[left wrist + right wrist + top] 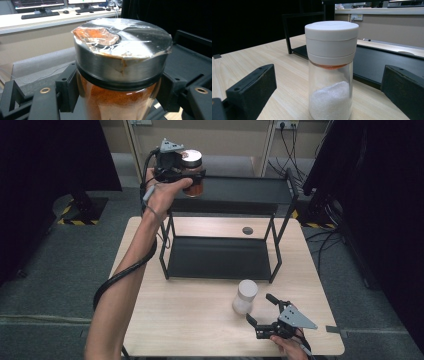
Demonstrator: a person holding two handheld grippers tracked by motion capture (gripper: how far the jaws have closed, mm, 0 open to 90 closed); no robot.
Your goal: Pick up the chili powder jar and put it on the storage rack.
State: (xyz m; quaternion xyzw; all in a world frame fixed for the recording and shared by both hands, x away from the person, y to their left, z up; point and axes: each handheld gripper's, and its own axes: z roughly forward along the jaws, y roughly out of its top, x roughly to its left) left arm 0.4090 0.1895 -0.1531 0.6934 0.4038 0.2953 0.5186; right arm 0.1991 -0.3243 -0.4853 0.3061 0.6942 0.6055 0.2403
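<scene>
Grey carpet floor [45, 270], black curtains [380, 195], beige wall [225, 140]

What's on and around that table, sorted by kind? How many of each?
Spice jars: 2 (orange-powder jar, white-lidded jar)
Black shelf racks: 1
Hand-held grippers: 2 (left gripper, right gripper)
Tables: 1
Total: 6

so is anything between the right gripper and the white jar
Nothing visible. The right gripper sits on the table with its jaws open toward the white jar, and only bare tabletop lies between them. In the right gripper view the jar stands upright ahead of the jaws.
</scene>
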